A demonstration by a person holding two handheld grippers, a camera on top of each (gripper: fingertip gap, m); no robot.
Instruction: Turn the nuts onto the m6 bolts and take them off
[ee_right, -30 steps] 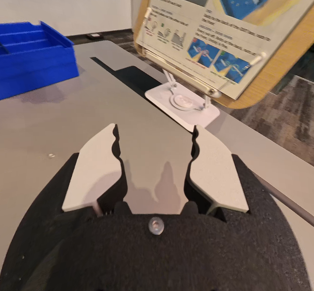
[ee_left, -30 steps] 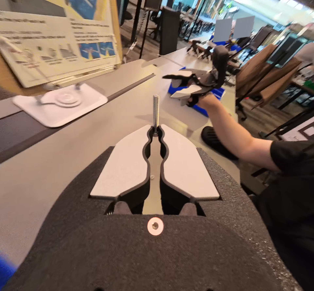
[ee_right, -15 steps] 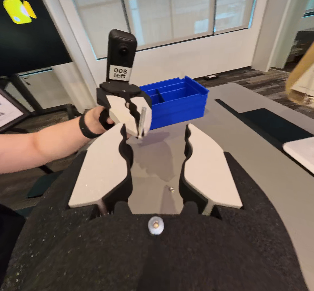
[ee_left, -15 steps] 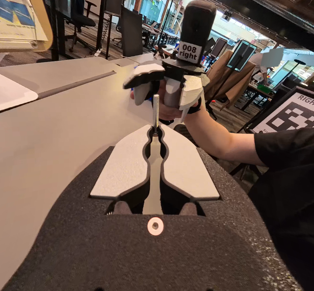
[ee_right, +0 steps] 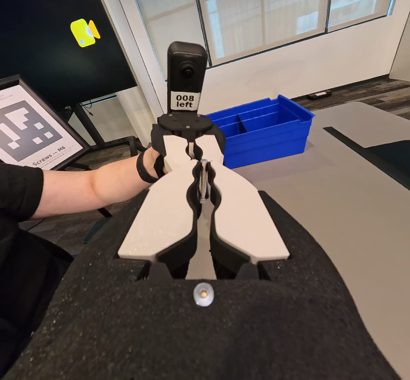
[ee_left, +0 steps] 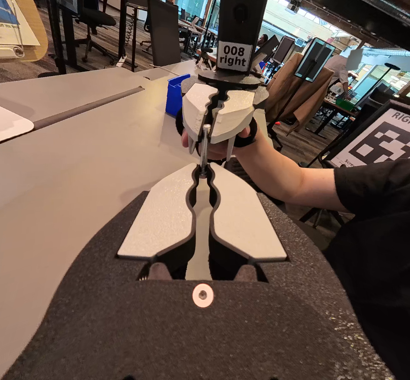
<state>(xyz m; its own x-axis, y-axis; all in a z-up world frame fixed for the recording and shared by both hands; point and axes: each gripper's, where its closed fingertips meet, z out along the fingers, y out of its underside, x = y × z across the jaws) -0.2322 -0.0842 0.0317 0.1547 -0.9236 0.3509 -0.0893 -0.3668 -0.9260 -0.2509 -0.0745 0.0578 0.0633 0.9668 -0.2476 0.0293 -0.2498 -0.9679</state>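
A long silver bolt stands upright above the grey table. My left gripper is shut on its lower end. My right gripper faces the left one and is shut on the bolt's upper end. In the right wrist view the bolt runs down the narrow gap between my right gripper's fingers, and the left gripper shows just behind it. No nut shows on the bolt.
A blue divided bin sits on the table behind the left gripper; its corner shows in the left wrist view. A document stand with a white base is at the far left. Marker sign boards stand off the table. My left and right fingertips are right by each other.
My right gripper swung round from the document stand to face the left gripper, moved in and went from open to shut on the bolt's top. The left gripper kept hold of the bolt.
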